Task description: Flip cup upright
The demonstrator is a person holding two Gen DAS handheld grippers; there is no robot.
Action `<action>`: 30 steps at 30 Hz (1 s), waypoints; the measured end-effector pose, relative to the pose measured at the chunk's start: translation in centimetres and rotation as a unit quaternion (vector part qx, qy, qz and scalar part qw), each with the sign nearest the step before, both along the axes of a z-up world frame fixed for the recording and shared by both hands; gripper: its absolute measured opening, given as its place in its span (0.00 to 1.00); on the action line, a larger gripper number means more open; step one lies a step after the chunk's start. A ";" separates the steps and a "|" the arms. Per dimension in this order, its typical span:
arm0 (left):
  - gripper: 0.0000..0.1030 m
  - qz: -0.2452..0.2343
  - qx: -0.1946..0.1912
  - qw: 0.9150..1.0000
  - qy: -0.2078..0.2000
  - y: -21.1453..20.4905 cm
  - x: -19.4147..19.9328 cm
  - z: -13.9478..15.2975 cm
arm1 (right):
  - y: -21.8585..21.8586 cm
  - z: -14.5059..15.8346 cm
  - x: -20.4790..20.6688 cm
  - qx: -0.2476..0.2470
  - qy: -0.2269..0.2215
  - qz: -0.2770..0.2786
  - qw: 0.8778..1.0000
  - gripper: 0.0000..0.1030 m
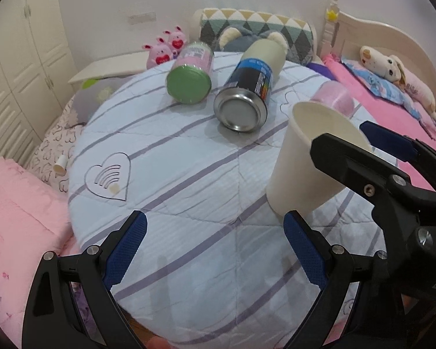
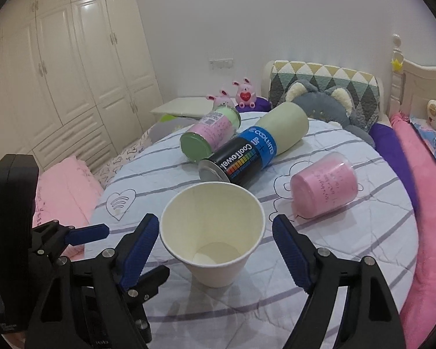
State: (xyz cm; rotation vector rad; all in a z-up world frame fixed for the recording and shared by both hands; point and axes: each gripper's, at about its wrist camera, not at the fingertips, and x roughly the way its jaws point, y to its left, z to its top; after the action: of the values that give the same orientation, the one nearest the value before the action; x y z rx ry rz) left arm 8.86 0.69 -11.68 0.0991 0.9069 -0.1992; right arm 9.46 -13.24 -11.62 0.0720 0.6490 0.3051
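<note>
We're over the round table (image 2: 363,261), quilted cover with purple stripes, and the cup (image 2: 212,232) stands upright near its front edge, mouth up, and we see right down to its base from the right wrist view. The right gripper (image 2: 215,242) has its jaws wide, one blue pad on either side of the cup, and neither pad touches the paper as far as we can see. From the left wrist view the same cup (image 1: 305,163) sits to the right, with the right gripper (image 1: 343,142) reaching in around it, one black finger crossing in front of its wall. The left gripper (image 1: 215,247) hangs wide open with nothing between its pads, just beside the cup, over bare cover. Behind the cup lie three things on their sides: a black and blue can (image 2: 247,157) with its metal end toward us, a green-lidded jar (image 2: 209,136) touching it on the left, and a pink tub (image 2: 324,187) apart on the right. Beyond the table, a patterned cushion (image 2: 322,84) and a grey plush (image 2: 319,101).
</note>
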 end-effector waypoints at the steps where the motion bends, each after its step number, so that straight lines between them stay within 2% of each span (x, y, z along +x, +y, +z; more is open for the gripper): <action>1: 0.94 0.001 0.000 1.000 -0.004 0.0 -0.2 0.3 | 0.0 0.2 -0.3 0.000 -0.003 0.000 1.000 0.80; 8: 0.94 0.015 0.003 0.998 -0.060 -0.5 -2.8 3.4 | -1.6 2.6 -3.4 0.004 -0.038 -0.014 0.999 0.80; 13: 0.96 0.031 0.010 0.993 -0.117 -1.4 -5.2 5.9 | -3.3 4.5 -5.9 0.001 -0.073 -0.036 0.997 0.81; 18: 0.99 0.039 0.007 0.987 -0.158 -2.6 -7.1 7.8 | -4.6 6.1 -8.1 -0.018 -0.112 -0.059 0.992 0.81; 25: 0.99 0.063 -0.006 0.980 -0.189 -3.2 -9.2 9.3 | -6.8 7.3 -10.0 -0.024 -0.153 -0.093 0.984 0.81; 30: 0.99 0.068 -0.018 0.977 -0.201 -4.0 -10.3 10.0 | -7.6 7.4 -10.6 -0.021 -0.159 -0.095 0.982 0.81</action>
State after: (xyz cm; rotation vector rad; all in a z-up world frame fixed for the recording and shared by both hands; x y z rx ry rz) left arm -1.41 -3.26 -1.64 0.0404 0.5030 -0.0630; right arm -1.16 -20.79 -4.23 0.0420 0.3272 0.1136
